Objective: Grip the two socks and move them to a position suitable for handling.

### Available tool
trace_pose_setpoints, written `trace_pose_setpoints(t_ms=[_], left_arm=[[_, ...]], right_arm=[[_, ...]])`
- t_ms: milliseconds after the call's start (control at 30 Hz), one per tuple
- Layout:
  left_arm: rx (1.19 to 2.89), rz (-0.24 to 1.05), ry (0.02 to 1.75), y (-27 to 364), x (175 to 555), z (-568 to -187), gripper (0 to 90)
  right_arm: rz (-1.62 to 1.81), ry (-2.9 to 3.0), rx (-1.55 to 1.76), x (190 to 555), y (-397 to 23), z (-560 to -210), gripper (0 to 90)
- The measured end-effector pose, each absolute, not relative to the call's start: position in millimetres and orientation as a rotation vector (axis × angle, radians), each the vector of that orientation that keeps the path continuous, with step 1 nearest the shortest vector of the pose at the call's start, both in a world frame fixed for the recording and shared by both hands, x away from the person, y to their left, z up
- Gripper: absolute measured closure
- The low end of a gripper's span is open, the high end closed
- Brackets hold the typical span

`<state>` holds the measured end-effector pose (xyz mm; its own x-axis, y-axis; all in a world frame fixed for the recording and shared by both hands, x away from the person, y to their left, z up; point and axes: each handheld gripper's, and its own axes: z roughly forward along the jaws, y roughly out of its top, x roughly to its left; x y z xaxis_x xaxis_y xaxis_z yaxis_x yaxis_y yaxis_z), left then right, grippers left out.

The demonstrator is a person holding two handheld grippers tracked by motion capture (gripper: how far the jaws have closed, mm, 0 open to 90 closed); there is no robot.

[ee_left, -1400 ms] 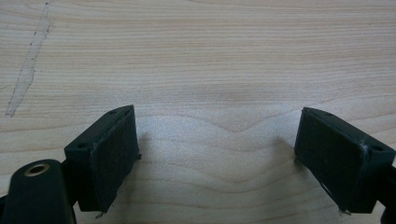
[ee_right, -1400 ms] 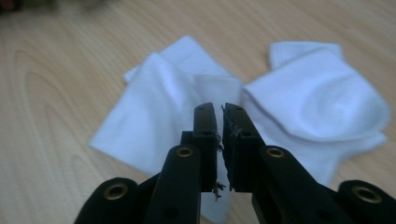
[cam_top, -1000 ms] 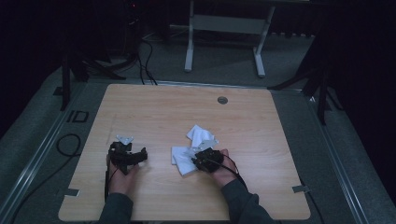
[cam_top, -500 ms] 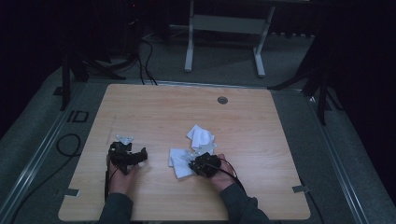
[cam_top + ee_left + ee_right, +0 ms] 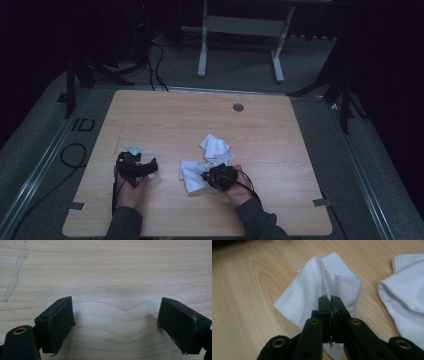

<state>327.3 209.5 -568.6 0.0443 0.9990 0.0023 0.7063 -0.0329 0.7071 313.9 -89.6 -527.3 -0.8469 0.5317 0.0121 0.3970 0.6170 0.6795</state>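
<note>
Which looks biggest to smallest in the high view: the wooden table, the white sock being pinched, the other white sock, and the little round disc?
1. Wooden table, by far.
2 and 3. The pinched sock, in the shut right gripper, and the other sock: crumpled, too alike to rank.
4. The round disc, smallest.

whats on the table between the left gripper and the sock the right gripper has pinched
Nothing: in the high view, bare wooden table separates the left gripper from the white sock that the right gripper pinches.

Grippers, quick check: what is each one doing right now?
Left gripper: open, jaws wide over the bare table, holding nothing.
Right gripper: jaws have just been closing, now shut on a fold of the near white sock.
</note>
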Motion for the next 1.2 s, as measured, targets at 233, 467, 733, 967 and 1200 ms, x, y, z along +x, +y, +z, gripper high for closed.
trace_pose_setpoints(t_ms=[233, 467, 733, 967, 1200], left_arm=[[1.794, 0.713, 1.715, 209, 327, -569, 13.3], [1.794, 0.713, 1.715, 209, 327, -569, 13.3], [1.792, 0.714, 1.715, 209, 327, -569, 13.2], [1.793, 0.714, 1.714, 209, 327, -569, 13.3], [1.794, 0.713, 1.714, 209, 327, -569, 13.3]], right_arm=[[1.075, 2.625, 0.770, 312, -95, -514, 88.2], [1.095, 2.586, 0.770, 309, -103, -498, 88.2], [1.094, 2.535, 0.810, 312, -124, -483, 88.2], [1.035, 2.497, 0.908, 318, -160, -489, 88.2], [1.020, 2.507, 1.022, 318, -194, -503, 88.2]])
